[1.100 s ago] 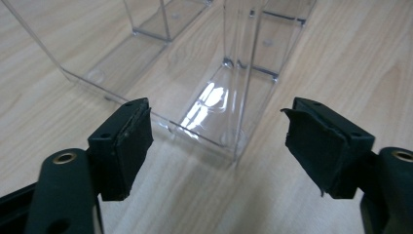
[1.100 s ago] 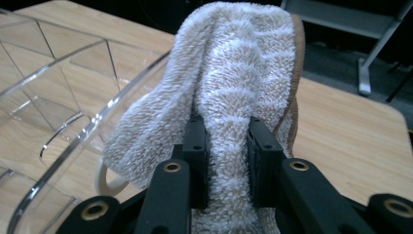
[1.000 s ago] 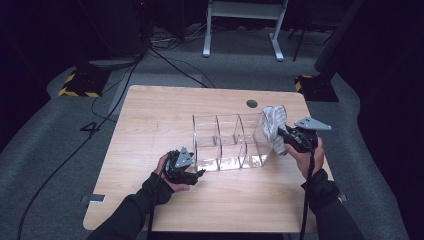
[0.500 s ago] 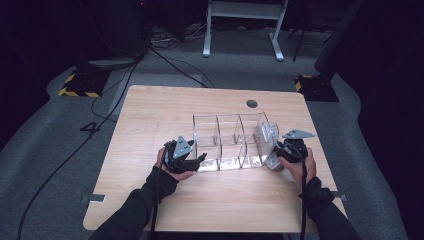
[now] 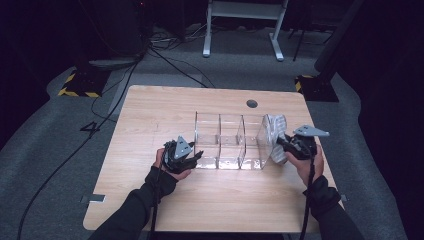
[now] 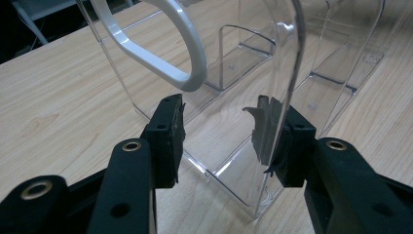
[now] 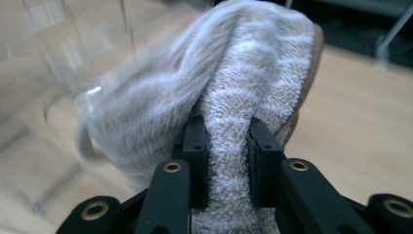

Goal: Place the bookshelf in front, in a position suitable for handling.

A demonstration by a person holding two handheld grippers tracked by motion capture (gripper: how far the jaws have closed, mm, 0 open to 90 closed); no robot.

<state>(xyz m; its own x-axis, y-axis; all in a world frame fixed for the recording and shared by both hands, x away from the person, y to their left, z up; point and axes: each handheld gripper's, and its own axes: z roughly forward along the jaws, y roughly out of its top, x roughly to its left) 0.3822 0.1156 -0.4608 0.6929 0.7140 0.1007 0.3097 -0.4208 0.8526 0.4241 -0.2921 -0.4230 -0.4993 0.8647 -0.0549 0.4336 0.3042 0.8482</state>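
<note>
A clear plastic organizer [image 5: 220, 116] with three compartments stands in the middle of the wooden table. My left gripper [image 5: 196, 157] is at its left end. In the left gripper view the jaws [image 6: 221, 139] straddle a clear end wall [image 6: 272, 58]. They have just been closing; a gap still shows at the left pad [image 6: 171, 139]. My right gripper [image 5: 280, 145] is at the organizer's right end, shut on a grey-and-white striped towel [image 5: 274, 131]. In the right gripper view the fluffy towel [image 7: 253, 63] bulges up between the pads of my right gripper [image 7: 228, 161], beside the clear organizer [image 7: 58, 53].
A white curved loop [image 6: 160, 53] shows at the top of the clear wall in the left gripper view. A round dark grommet [image 5: 252, 103] sits in the tabletop behind the organizer. Bare wood [image 5: 150, 115] lies to the left and along the near edge. Cables cross the floor beyond.
My left gripper has come up against the organizer's left end. My right gripper, still holding the towel, has sunk a little toward the near side of the organizer's right end.
</note>
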